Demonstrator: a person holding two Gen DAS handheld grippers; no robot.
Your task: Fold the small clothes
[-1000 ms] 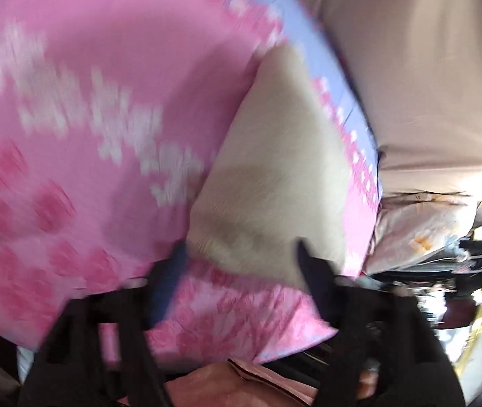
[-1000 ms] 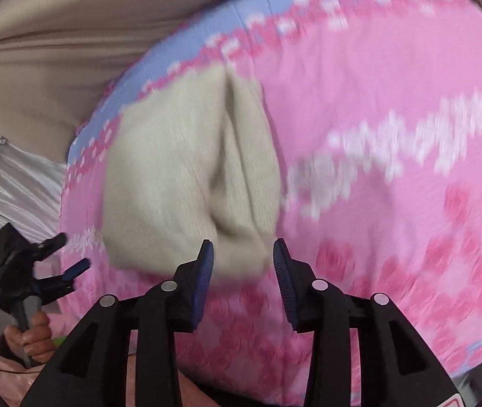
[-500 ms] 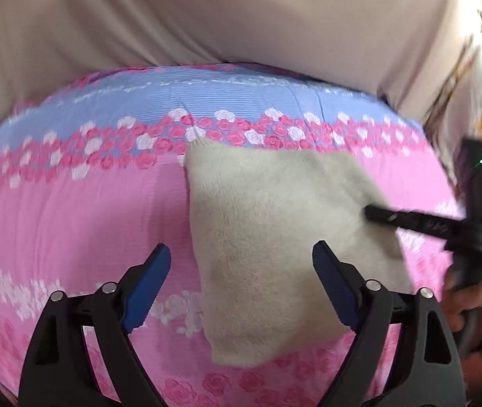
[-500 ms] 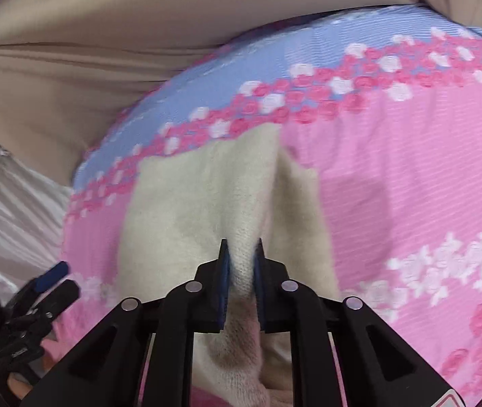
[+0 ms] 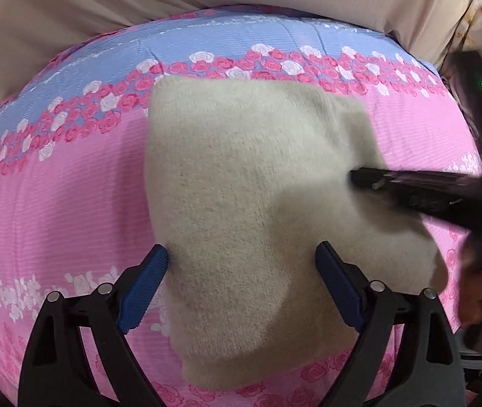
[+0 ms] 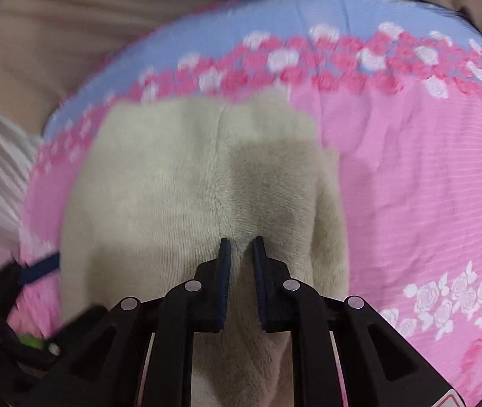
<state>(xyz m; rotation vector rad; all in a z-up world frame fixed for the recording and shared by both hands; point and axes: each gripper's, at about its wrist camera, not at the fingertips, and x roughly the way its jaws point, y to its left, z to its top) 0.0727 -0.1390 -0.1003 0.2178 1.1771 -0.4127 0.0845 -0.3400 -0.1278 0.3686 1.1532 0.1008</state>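
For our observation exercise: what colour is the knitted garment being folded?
Plain cream-beige, no pattern; the knitted garment shows best in the left wrist view.

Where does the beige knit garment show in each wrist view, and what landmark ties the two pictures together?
Left wrist: the beige knit garment fills the centre, reaching down between the wide-apart fingers of the left gripper.
Right wrist: it spreads centre-left, a ridge of it pinched in the right gripper.
Shared landmark: the rose band between blue and pink on the bedsheet, just beyond the garment's far edge.

pink sheet [image 5: 71, 203] bare left of garment [image 5: 241, 203], right gripper [image 5: 359, 178] crossing opposite side
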